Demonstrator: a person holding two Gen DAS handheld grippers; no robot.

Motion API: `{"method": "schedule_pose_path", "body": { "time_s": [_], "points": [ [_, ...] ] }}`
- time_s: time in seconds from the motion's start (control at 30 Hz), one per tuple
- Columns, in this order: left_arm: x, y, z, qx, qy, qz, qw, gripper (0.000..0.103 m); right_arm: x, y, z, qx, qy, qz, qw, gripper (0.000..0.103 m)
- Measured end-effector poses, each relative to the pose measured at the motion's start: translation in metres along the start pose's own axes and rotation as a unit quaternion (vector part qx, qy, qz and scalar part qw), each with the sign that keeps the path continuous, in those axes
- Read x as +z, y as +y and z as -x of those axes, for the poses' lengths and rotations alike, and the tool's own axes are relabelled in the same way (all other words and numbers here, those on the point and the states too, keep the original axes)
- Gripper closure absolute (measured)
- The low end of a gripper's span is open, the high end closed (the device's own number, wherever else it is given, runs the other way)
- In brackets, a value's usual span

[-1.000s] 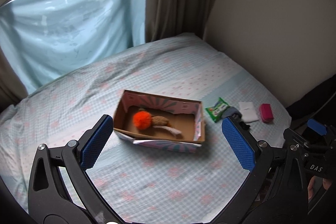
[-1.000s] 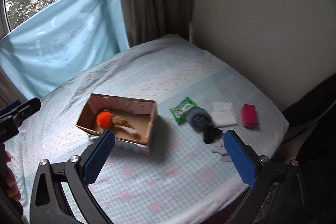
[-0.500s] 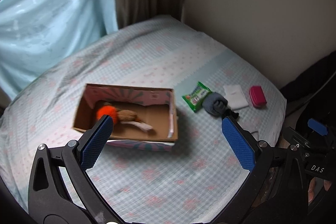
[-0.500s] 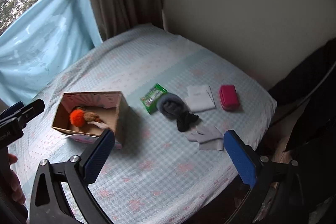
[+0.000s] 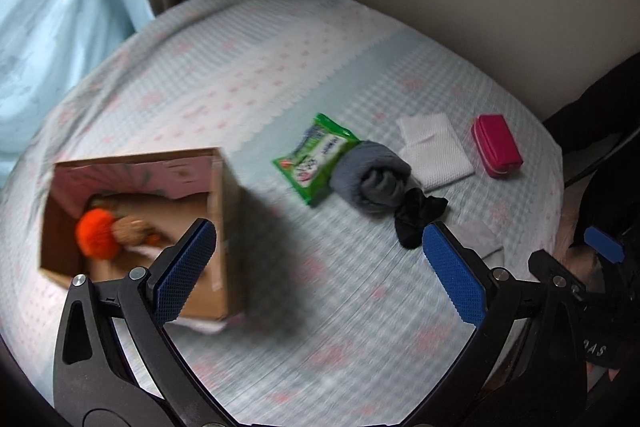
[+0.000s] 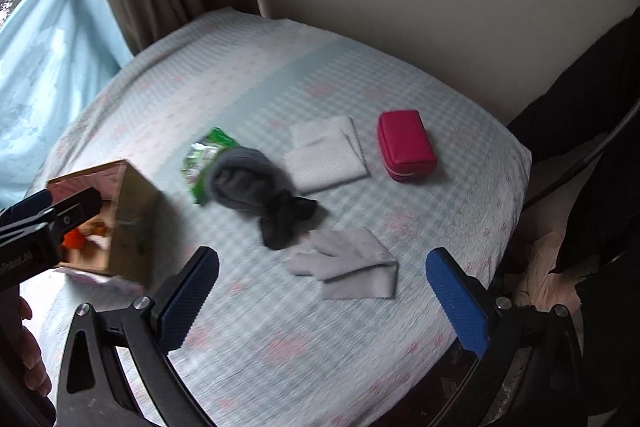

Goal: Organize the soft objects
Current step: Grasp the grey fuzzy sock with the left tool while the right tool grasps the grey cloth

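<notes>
A bed covered in a pale blue checked sheet with pink motifs is seen under both claws. An open cardboard box with pink patterned sides, holding an orange pompom toy, is set at its left. A rolled grey sock bundle is laid touching a green wipes packet; a white folded cloth, grey glove and magenta pouch are placed nearby. The left claw and right claw are held wide apart, empty.

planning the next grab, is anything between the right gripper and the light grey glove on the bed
Nothing visible does. The right gripper is open above the bed, and the light grey glove lies flat just ahead of it on bare sheet. The black sock touches the glove's far edge, beyond it.
</notes>
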State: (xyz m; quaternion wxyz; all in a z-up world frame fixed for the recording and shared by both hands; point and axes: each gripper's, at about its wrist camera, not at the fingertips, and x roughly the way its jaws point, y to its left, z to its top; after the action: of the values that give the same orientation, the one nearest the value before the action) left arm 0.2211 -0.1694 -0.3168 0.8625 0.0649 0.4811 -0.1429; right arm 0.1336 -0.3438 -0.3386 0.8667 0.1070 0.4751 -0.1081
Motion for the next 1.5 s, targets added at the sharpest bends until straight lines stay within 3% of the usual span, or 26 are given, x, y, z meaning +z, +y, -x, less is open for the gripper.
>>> {"method": "schedule_pose_path", "body": {
  "time_s": [0.3,0.57,0.83,0.9,1.13,1.3,1.5],
  "points": [
    [0.01,-0.038,-0.1,0.003,0.031,-0.016,0.9994,0.001,-0.01,-0.026,-0.085,0.003,0.038,-0.001,0.999,0.0],
    [0.016,-0.048,-0.159,0.014,0.047,-0.005,0.9988,0.003,-0.03,-0.033,-0.134,0.007,0.063,-0.006,0.998,0.0],
    [0.019,-0.059,-0.199,0.009,0.064,-0.006,0.9979,0.019,-0.042,-0.028,-0.158,0.015,0.072,-0.001,0.997,0.001],
    [0.021,-0.062,-0.202,0.009,0.063,-0.009,0.998,0.023,-0.042,-0.023,-0.157,0.013,0.068,0.009,0.998,0.01],
    [0.031,-0.066,-0.204,0.007,0.06,-0.024,0.9979,0.05,-0.038,-0.025,-0.156,-0.001,0.05,0.008,0.999,0.056],
    [0.031,-0.063,-0.194,0.007,0.054,-0.02,0.9983,0.056,-0.035,-0.027,-0.152,-0.01,0.04,0.018,0.999,0.086],
    [0.033,-0.063,-0.171,0.002,0.036,-0.016,0.9992,0.056,-0.032,-0.03,-0.14,-0.007,0.029,0.011,1.0,0.088]
  ]
}}
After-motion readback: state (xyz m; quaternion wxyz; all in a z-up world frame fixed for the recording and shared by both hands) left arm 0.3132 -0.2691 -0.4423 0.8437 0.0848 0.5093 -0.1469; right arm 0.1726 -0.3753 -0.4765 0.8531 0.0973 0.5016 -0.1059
